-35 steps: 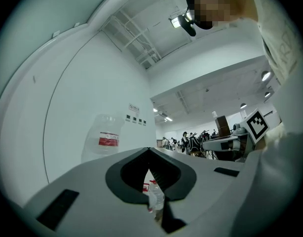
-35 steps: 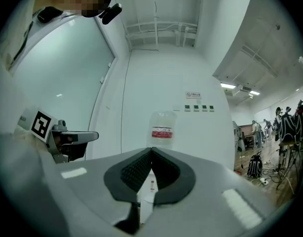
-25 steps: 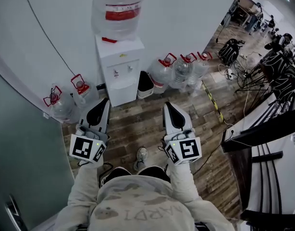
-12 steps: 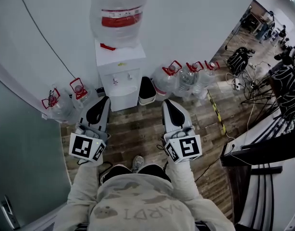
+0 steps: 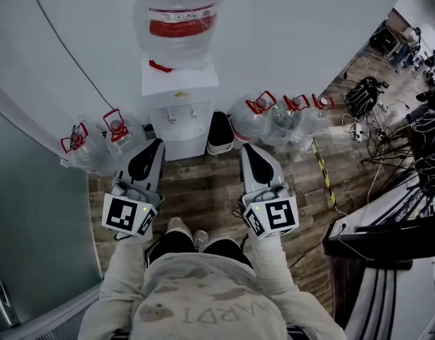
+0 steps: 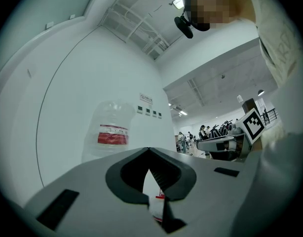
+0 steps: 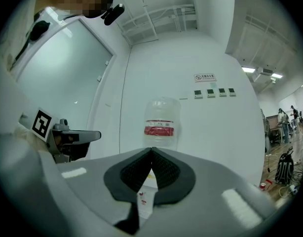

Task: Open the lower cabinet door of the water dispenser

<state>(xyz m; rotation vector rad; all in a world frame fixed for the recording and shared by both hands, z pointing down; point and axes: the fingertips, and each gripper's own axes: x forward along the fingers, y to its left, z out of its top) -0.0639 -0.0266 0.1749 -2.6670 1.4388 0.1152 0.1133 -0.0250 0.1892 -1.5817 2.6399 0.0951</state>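
Against the white wall straight ahead of you stands the water dispenser (image 5: 179, 108), with a large bottle (image 5: 176, 20) upended on top. Its lower cabinet door (image 5: 182, 146) faces you, seen too steeply from above to tell whether it is ajar. Your left gripper (image 5: 154, 143) and right gripper (image 5: 246, 148) point toward it side by side, neither touching it. Each has its jaws pressed together on nothing. A black bin (image 5: 219, 132) sits just right of the dispenser, with spare jugs (image 5: 254, 115) beyond it. Two more jugs (image 5: 120, 137) stand on the left.
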